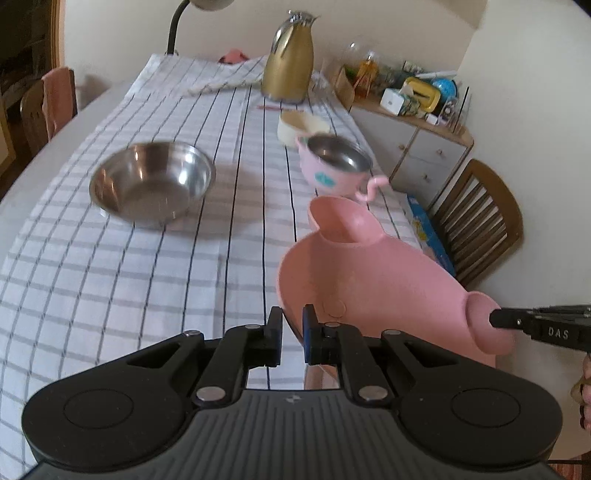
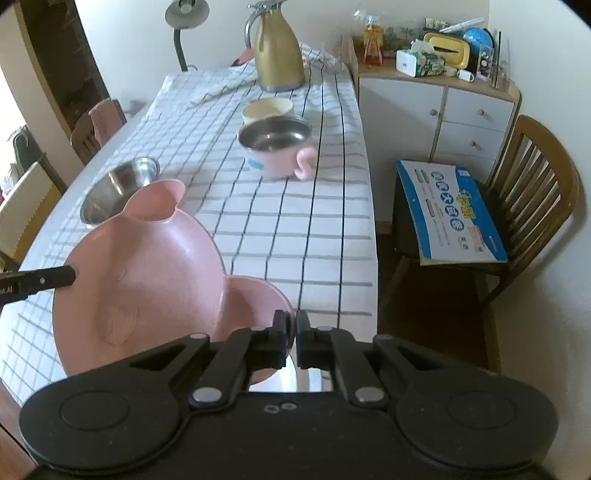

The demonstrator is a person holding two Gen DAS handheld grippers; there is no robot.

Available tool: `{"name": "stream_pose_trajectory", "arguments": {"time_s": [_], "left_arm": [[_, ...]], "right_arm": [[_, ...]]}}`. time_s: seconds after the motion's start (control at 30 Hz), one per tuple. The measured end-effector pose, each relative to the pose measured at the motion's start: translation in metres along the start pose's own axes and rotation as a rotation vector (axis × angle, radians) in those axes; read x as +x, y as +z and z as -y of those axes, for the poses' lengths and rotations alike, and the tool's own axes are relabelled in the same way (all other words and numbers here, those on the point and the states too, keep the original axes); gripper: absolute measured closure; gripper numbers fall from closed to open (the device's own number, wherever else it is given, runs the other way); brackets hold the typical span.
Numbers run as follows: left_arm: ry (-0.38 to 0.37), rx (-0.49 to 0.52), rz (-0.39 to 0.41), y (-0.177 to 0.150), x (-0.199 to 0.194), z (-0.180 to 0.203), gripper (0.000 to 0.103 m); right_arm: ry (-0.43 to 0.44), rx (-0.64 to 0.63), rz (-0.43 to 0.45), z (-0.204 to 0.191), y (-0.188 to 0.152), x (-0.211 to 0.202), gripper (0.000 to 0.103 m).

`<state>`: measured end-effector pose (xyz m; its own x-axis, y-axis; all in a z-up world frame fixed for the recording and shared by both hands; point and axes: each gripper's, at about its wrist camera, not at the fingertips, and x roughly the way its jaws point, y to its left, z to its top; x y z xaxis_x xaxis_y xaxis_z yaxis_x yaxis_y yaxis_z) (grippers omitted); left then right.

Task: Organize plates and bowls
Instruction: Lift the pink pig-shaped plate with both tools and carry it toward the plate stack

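A pink bear-shaped plate [image 1: 373, 280] with two round ears is held tilted above the checked tablecloth [image 1: 147, 266]. My left gripper [image 1: 293, 321] is shut on its left rim. My right gripper [image 2: 295, 325] is shut on its right ear [image 2: 258, 302], and its finger tip shows in the left wrist view [image 1: 496, 318]. The plate also shows in the right wrist view [image 2: 147, 273]. A steel bowl [image 1: 153, 182] sits to the left. A pink steel-lined cup with a handle [image 1: 334, 166] and a cream bowl [image 1: 301, 127] stand farther back.
A gold thermos jug [image 1: 290, 59] and a lamp stem [image 1: 173, 29] stand at the table's far end. A cabinet with clutter [image 2: 443, 92] and a wooden chair holding a blue booklet [image 2: 450, 210] are right of the table. Another chair [image 1: 48, 107] stands on the left.
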<state>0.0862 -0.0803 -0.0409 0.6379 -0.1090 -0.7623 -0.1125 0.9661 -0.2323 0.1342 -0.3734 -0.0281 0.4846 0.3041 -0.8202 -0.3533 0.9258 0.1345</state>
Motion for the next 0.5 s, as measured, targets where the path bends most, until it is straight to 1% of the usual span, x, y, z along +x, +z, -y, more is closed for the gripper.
{"name": "stream_pose_trajectory", "arguments": {"time_s": [0.17,0.33,0.5], "left_arm": [[0.024,-0.040,-0.033,-0.026,0.011,0.006,0.093],[0.044,-0.019,-0.040,-0.045,0.018,0.016,0.092],[0.048,-0.019,-0.061,-0.057,0.024,0.025,0.092]], "right_arm": [[0.007,-0.022,-0.027,0.012,-0.015,0.015,0.097],[0.024,-0.052,-0.045,0.023,-0.019,0.030,0.097],[0.037,-0.080,-0.051,0.034,-0.021,0.041,0.096]]}}
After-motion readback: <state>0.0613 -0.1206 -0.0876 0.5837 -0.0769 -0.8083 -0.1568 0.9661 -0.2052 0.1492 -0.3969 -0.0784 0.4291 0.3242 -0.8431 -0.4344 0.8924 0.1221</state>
